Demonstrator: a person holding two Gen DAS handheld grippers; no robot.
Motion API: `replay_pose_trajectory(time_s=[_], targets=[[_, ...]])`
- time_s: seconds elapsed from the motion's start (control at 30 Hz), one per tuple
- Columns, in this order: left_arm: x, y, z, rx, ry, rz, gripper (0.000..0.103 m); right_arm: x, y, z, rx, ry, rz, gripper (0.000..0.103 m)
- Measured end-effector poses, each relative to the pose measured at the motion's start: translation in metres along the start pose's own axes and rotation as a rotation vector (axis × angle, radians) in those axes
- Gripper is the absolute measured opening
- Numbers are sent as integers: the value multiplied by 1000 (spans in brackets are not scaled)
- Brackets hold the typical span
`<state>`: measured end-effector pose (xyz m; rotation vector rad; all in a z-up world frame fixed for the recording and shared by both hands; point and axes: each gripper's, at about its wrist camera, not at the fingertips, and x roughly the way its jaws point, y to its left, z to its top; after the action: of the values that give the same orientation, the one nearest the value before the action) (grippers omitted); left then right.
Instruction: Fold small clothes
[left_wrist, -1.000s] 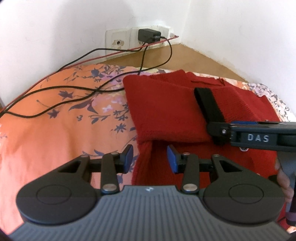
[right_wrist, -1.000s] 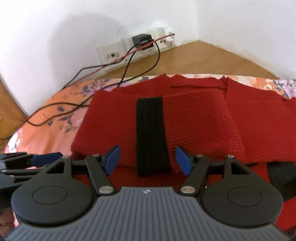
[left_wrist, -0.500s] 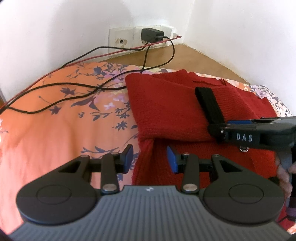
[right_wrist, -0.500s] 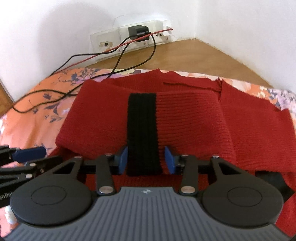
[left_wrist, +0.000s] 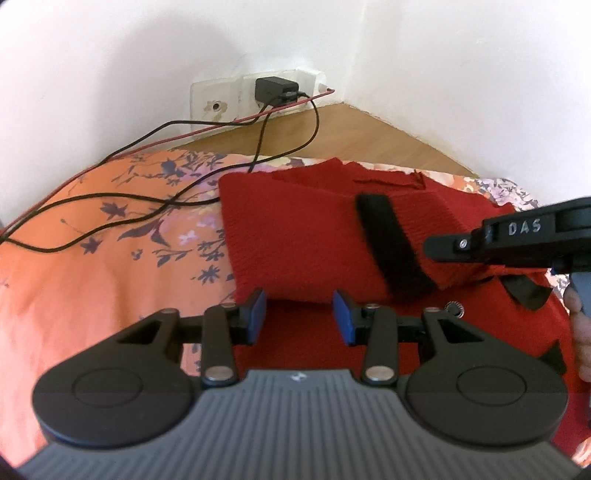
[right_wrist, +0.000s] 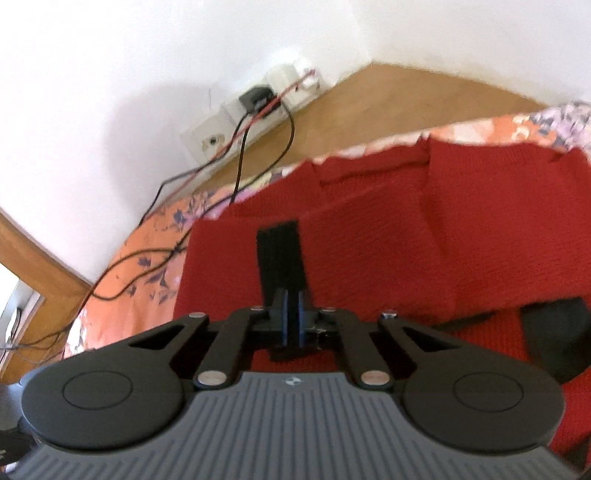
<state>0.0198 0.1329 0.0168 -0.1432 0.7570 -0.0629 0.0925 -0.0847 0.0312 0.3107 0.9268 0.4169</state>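
My right tongs (right_wrist: 291, 326) are clenched on the black band (right_wrist: 282, 258) of the red knit sweater (left_wrist: 295, 236), which lies on the floral bedsheet (left_wrist: 92, 258) just ahead of my left tongs (left_wrist: 299, 317), released with nothing between them. The knit looks soft, limp and stretchy; I'd grip the folded edge nearest the left tongs.

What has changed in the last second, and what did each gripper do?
The right gripper closed on the black band of the folded red sweater and lifted that edge, tilting as it rose. The left gripper stayed open and empty over the sweater's near edge. The cables and floral sheet are unchanged.
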Motion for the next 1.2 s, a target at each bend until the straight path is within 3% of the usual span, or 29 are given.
replay_pose_trajectory(time_s=[0.13,0.27,0.33,0.37,0.4,0.47,0.7,0.87,0.97,1.0,1.2], targets=[[2,-7,1,0,3,10,42,-14,-12,10,22,-43,7,4],[5,-11,1,-21,15,28,42,-13,-11,12,-27,-25,32,7],[7,-12,2,-23,26,30,42,-6,-5,10,-72,5,16,18],[8,-13,2,-20,29,33,42,-3,-2,8,-91,17,3,35],[9,-14,3,-17,31,39,42,3,3,6,-113,30,-14,58],[9,-14,3,-19,30,46,42,13,11,2,-145,36,-37,72],[12,1,0,-87,51,100,43,46,25,-10,-212,89,-9,83],[8,13,-3,-128,55,123,42,56,29,-17,-295,37,-68,79],[5,21,-3,-153,52,141,42,57,31,-20,-327,9,-149,57],[4,22,-3,-158,52,143,42,56,29,-19,-323,7,-157,53],[-2,25,-1,-171,33,149,42,43,2,-2,-157,4,-77,23]])
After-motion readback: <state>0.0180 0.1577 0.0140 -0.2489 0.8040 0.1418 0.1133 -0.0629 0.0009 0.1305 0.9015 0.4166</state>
